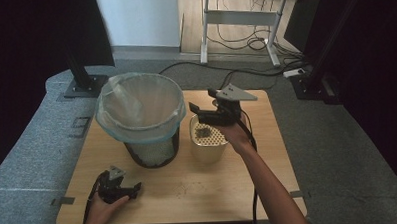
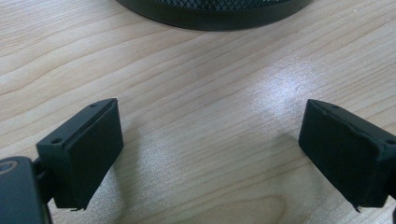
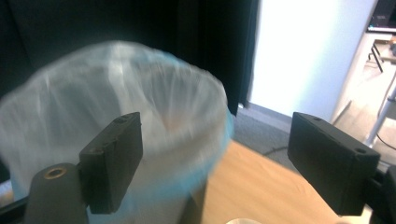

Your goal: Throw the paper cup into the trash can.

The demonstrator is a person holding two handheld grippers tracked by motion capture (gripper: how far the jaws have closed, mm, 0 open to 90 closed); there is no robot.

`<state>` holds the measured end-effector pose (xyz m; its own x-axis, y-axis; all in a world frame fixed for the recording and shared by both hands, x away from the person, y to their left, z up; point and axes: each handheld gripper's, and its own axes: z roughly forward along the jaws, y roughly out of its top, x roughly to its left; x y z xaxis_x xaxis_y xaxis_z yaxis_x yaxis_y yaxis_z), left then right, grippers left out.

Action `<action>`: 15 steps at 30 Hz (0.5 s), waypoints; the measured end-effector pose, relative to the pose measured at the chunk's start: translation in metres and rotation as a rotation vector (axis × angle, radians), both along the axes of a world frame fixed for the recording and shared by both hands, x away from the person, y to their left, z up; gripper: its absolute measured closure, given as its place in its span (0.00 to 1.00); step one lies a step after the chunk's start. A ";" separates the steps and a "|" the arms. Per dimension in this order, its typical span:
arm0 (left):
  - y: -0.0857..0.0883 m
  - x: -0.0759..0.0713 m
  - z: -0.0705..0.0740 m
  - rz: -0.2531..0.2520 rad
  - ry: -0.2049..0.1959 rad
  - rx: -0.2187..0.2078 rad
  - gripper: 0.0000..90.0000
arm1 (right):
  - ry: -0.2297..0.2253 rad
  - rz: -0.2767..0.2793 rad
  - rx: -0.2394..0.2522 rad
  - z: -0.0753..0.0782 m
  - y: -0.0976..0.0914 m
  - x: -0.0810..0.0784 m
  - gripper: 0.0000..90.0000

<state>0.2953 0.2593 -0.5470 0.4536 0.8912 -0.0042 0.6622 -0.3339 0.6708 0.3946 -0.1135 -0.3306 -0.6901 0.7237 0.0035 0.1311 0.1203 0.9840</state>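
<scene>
A black mesh bin (image 1: pixel 153 152) lined with a pale plastic bag (image 1: pixel 139 109) stands on the wooden table (image 1: pixel 189 192). To its right is a cream perforated cup (image 1: pixel 207 141) with dark bits (image 1: pixel 204 133) inside. My right gripper (image 1: pixel 195 112) hovers over the cup, pointing left at the bin, open and empty. In the right gripper view, the right gripper (image 3: pixel 229 163) frames the blurred bag (image 3: pixel 154 107). My left gripper (image 1: pixel 135 187) rests near the table's front left, open. Its jaws stand wide apart over bare wood, as the left gripper (image 2: pixel 210 154) faces the bin's base (image 2: pixel 210 11).
Black stand feet (image 1: pixel 83 86) sit on the grey carpet behind the bin at left, and another stand (image 1: pixel 310 83) is at right. A white-legged desk (image 1: pixel 263 19) with floor cables is farther back. The table's front middle is bare wood.
</scene>
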 end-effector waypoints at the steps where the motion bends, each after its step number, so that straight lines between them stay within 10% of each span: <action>1: 0.000 0.000 0.000 -0.001 0.001 0.001 0.07 | 0.008 -0.013 -0.002 -0.013 -0.010 -0.004 0.22; 15: 0.000 0.000 0.000 -0.003 0.003 0.002 0.07 | 0.119 -0.118 -0.006 -0.111 -0.072 -0.041 0.26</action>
